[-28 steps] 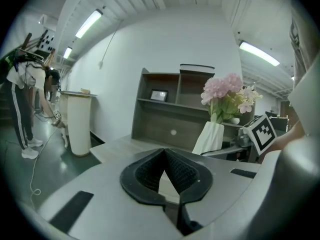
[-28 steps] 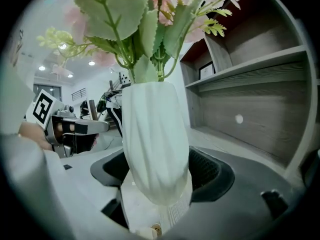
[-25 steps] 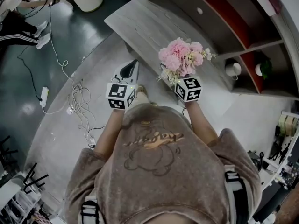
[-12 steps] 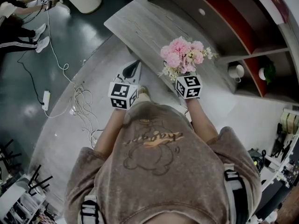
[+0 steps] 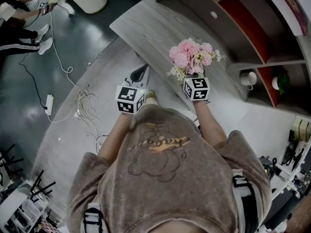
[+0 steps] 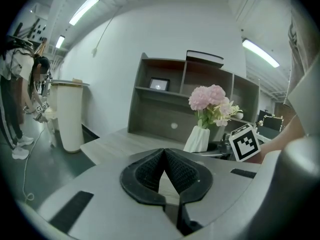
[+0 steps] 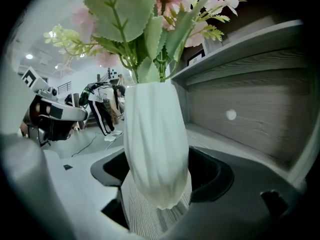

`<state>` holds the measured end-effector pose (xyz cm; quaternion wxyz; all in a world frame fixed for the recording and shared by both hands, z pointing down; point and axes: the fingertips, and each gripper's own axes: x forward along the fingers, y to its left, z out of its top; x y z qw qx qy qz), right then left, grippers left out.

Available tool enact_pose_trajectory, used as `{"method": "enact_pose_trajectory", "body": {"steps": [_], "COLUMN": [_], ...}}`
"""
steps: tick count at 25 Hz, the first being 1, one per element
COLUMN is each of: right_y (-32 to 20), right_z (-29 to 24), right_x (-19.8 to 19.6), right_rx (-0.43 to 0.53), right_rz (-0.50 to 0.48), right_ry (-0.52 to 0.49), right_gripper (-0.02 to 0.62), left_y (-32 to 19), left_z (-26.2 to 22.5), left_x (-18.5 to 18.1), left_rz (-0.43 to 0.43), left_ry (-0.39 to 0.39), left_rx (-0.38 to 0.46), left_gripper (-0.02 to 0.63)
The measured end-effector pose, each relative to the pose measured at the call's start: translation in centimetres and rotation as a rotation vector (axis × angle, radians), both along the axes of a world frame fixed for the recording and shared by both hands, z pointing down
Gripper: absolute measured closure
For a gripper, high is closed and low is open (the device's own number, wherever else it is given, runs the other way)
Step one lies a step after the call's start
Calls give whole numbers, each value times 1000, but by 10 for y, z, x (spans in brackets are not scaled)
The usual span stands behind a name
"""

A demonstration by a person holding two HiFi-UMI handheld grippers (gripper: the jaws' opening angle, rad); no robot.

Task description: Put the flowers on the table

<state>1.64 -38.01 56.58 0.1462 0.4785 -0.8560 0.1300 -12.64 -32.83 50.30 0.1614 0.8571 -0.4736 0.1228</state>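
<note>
R. gripper (image 7: pixel 156 176) clamped on ribbed white vase (image 7: pixel 152 144) of pink flowers (image 5: pixel 190 56), held upright over near edge of grey wood table (image 5: pixel 150 33) w/ shelf unit (image 5: pixel 233 28) behind; L. gripper (image 6: pixel 164 156), jaws together w/ nothing between, alongside to its left.

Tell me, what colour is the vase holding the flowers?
White, with ribbed sides. The vase shows best in the right gripper view.

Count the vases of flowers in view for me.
1: the white vase of pink flowers, clamped in the right claw, over the near edge of the table. The shelves are partly out of view, so more may be hidden.
</note>
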Motion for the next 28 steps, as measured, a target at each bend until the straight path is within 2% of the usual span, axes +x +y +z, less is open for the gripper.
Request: {"method": "enact_pose_trajectory", "body": {"steps": [5, 28], "right_y": [-13, -8], "right_z": [7, 7], "right_x": [5, 5], "right_rx": [-1, 29], "right_rz": [17, 41], "right_ry": [10, -3], "right_gripper": [244, 236], "left_y": [-7, 9], "left_z": [3, 4], "left_x": [-1, -6], "left_rz": [-3, 0], "left_ry": [0, 7], "left_rx": [-18, -31], "left_gripper": [588, 588]}}
